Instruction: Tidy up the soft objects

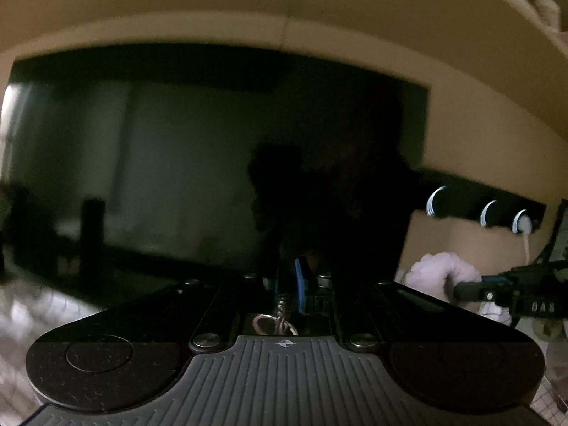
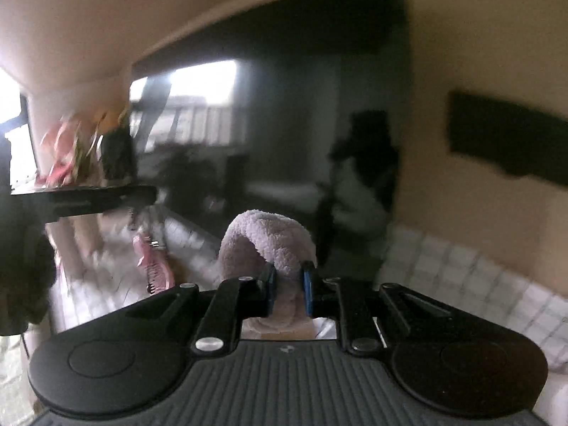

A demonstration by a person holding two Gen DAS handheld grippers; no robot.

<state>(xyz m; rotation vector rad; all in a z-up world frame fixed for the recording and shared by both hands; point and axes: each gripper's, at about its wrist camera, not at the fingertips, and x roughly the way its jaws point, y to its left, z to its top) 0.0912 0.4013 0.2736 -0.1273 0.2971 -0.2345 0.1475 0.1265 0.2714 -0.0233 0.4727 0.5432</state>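
Observation:
My right gripper (image 2: 289,285) is shut on a fluffy pale pink soft toy (image 2: 269,238), which bulges up above the blue pads and hangs below them. The same toy (image 1: 442,271) and the right gripper (image 1: 472,284) show at the right edge of the left wrist view. My left gripper (image 1: 301,284) is very dark; its blue pads stand close together, and a dark soft object (image 1: 319,191) rises just above them, seemingly pinched. A pink item with a metal spring (image 2: 154,266) lies on the tiled surface to the left of the toy.
A large dark TV screen (image 1: 177,159) fills the wall ahead in both views (image 2: 284,106). A black panel with three ringed knobs (image 1: 486,209) hangs on the beige wall. Flowers (image 2: 78,149) stand at the left. White tiles (image 2: 461,273) cover the counter.

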